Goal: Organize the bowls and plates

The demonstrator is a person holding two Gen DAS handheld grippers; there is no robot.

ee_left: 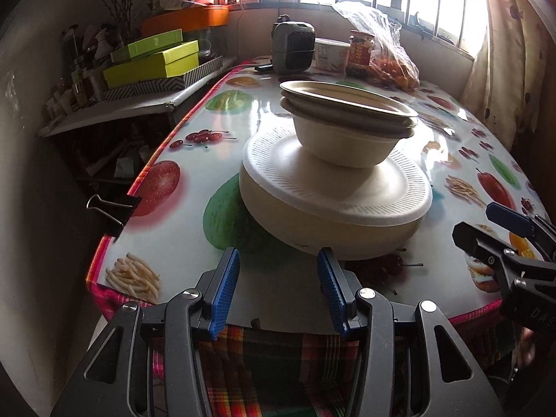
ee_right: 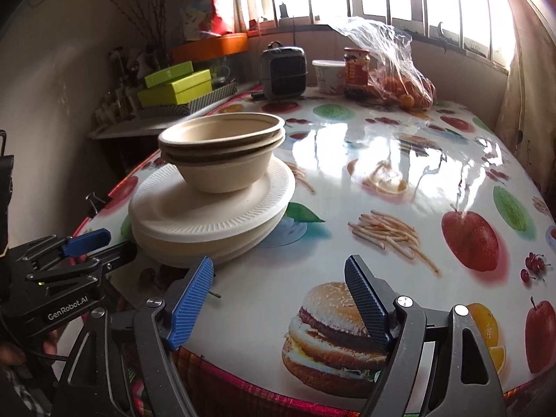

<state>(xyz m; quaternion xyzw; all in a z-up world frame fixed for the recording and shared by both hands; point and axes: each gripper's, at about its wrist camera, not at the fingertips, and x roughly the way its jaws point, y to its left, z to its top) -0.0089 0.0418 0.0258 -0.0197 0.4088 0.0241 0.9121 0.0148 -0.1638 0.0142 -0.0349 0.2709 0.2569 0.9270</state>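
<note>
The bowls (ee_left: 349, 121) sit nested on top of the stack of plates (ee_left: 333, 201), and the whole pile rests on the fruit-print counter (ee_left: 194, 229) toward its left edge. The relation that matters is where this pile lies from each gripper. Straight ahead of the left gripper (ee_left: 278, 288), the near rim of the lowest plate sits just beyond the blue fingertips, more or less centred on the gap between them. For the right gripper (ee_right: 278, 299), the pile lies ahead and off to the left, its left fingertip close to the plate edge, with bare counter and a printed burger in front of the rest of it. So the left hand looks better lined up with the stack, the right better placed to come at it from the side. Both grippers are spread with nothing between the fingers, the right one wider than the left. The pile has no long axis to speak of; it is round, though the bowls sit off-centre on the plates. The right wrist view shows the inside of the top bowl, which looks empty, and the separate plate edges; the left wrist view shows the bowl rim edge-on and the binder clip (ee_left: 111, 208) on the counter's edge.
</note>
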